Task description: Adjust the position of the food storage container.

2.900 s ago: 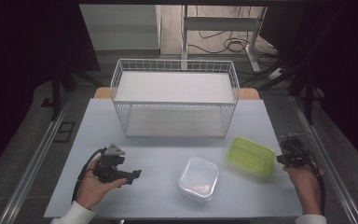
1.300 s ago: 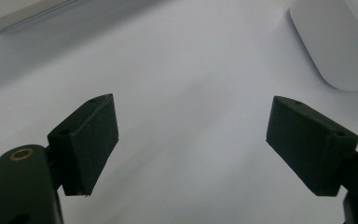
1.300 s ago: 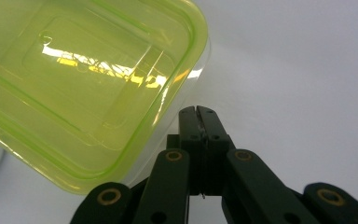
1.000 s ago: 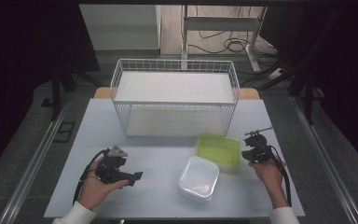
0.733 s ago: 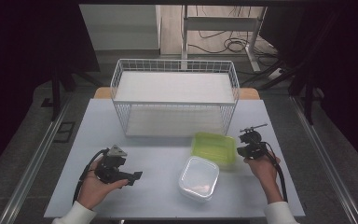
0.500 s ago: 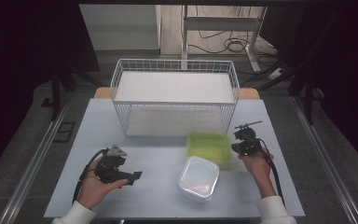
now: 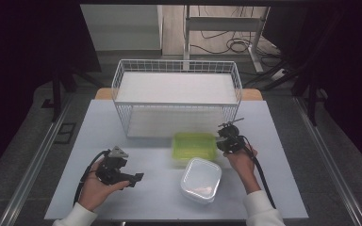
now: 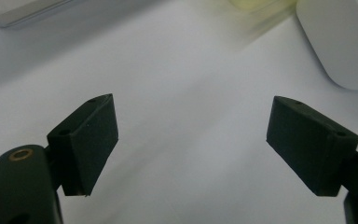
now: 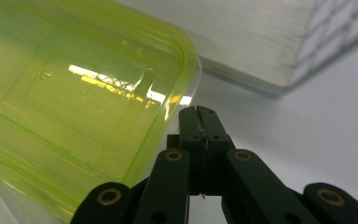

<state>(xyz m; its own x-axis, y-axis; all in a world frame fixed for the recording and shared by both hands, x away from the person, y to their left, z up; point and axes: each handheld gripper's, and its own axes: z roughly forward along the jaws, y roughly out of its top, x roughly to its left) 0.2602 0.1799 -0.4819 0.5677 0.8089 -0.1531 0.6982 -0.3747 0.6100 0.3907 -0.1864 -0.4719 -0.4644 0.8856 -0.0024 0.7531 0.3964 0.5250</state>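
We have the right gripper pressed together, jaws fully closed w/ nothing between them, its tips against the right edge of the green box. In the right gripper view the closed tips sit right at the box's rim (touching or just beside, we can't tell which). The green box lies flat on the table, just in front of the wire basket and just behind the clear box, approx. in the middle. Whether the two boxes touch we can't say.

Our left gripper rests low over the table at the left, well apart from both boxes, jaws spread wide. The left gripper view shows bare table between its pads, w/ the clear box at the upper right corner.
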